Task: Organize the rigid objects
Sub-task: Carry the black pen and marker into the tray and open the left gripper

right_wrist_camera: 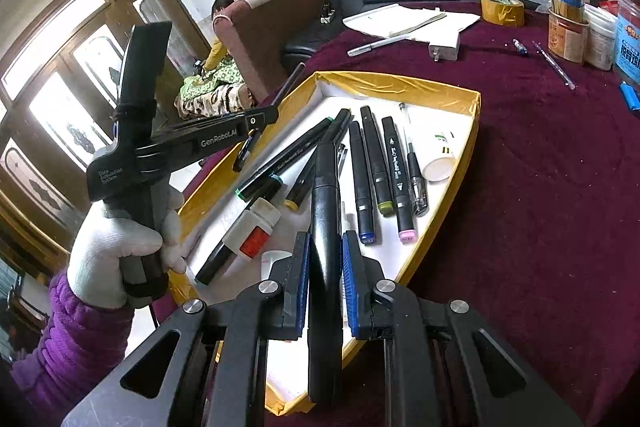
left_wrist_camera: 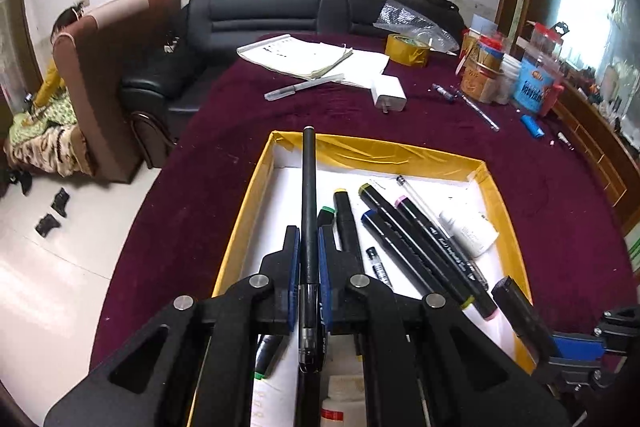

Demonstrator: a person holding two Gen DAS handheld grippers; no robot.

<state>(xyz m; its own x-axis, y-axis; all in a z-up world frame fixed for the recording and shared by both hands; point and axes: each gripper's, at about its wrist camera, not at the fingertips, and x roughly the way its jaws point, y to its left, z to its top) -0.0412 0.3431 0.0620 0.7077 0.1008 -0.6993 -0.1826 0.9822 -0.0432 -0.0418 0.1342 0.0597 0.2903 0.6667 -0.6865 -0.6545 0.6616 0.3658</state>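
Delivery step: the left claw (left_wrist_camera: 309,243) is clamping a slim black pen (left_wrist_camera: 308,203) above the yellow-rimmed box (left_wrist_camera: 384,150); the right claw (right_wrist_camera: 326,251) is gripping a thick black marker (right_wrist_camera: 326,227) over the box's near edge. Next, probably, each claw is lowering its pen beside the markers inside and releasing.

Daylight pours in through the glass doors (right_wrist_camera: 60,99), blown out to white, and glares off the pale floor (left_wrist_camera: 48,267). A window (left_wrist_camera: 592,7) on the other side is also overexposed. Both fisheye views bend lines strongly, darken at the corners, and look slightly soft throughout.
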